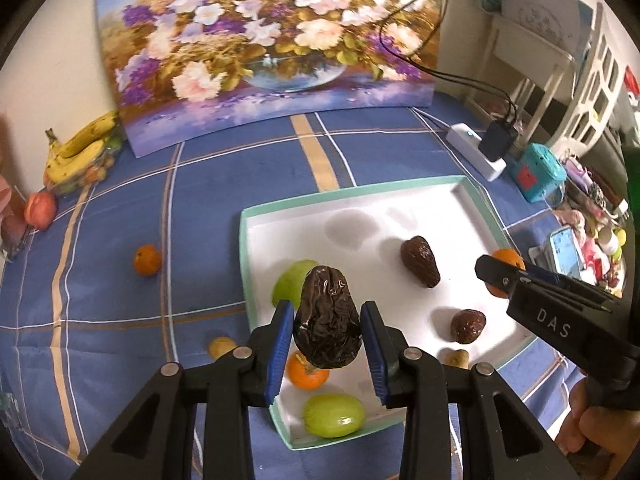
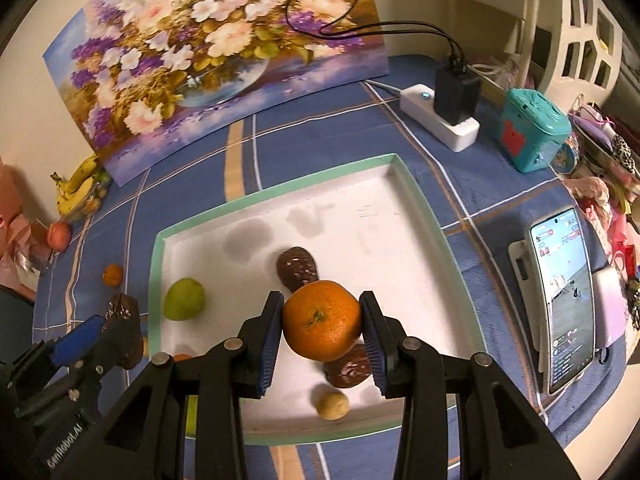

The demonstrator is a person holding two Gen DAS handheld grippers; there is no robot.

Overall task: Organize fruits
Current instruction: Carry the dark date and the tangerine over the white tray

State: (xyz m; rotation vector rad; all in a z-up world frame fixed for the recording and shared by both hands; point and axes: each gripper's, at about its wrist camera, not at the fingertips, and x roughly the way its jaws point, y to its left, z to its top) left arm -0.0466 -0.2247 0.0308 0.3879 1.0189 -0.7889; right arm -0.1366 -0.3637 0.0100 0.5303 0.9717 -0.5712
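My left gripper (image 1: 327, 336) is shut on a dark wrinkled fruit (image 1: 327, 316) and holds it above the left edge of the white tray (image 1: 424, 208) with a mint rim. My right gripper (image 2: 322, 322) is shut on an orange (image 2: 322, 320) above the tray's front half (image 2: 380, 216). In the tray lie two dark fruits (image 1: 421, 261) (image 1: 467, 325), a green fruit (image 1: 290, 282), a green grape-like fruit (image 1: 333, 416), a small orange (image 1: 307, 372) and a small yellowish fruit (image 2: 331, 401). The left gripper also shows in the right wrist view (image 2: 116, 330).
On the blue checked cloth lie a small orange (image 1: 147, 260) and a yellowish fruit (image 1: 221, 347) left of the tray. Bananas (image 1: 78, 152) and a peach (image 1: 40, 210) sit far left. A flower painting (image 1: 272, 40), power strip (image 1: 476, 150), teal box (image 1: 538, 172) and phone (image 2: 566, 296) stand around.
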